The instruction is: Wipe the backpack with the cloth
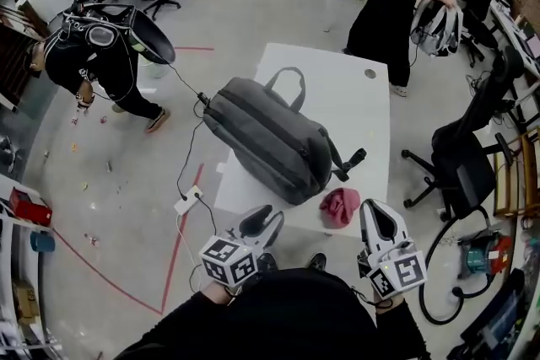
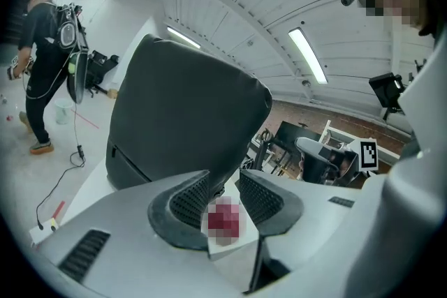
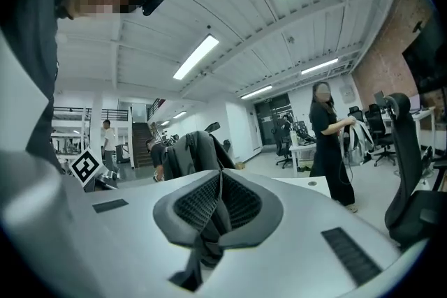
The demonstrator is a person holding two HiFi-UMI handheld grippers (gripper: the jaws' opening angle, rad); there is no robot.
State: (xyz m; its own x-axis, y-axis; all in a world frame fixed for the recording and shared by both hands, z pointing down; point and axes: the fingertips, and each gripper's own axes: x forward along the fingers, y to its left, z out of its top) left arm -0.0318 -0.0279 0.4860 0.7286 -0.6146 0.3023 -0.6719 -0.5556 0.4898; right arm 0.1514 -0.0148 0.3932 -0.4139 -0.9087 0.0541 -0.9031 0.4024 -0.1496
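Head view: the grey fabric backpack (image 1: 270, 139) lies on its side on the white worktop (image 1: 354, 105), just ahead of both your tongs, and its contents are hidden. The crumpled pink cloth (image 1: 339, 206) rests on the worktop between your left tongs (image 1: 268, 220) and right tongs (image 1: 374, 211).

Left gripper view: your left tongs are spread and grip nothing. They tilt slightly down, with the backpack looming just beyond.

Right gripper view: your right tongs are pressed together and held level.

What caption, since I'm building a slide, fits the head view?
Grey backpack on a white table, pink cloth beside it; left gripper open, right gripper shut.
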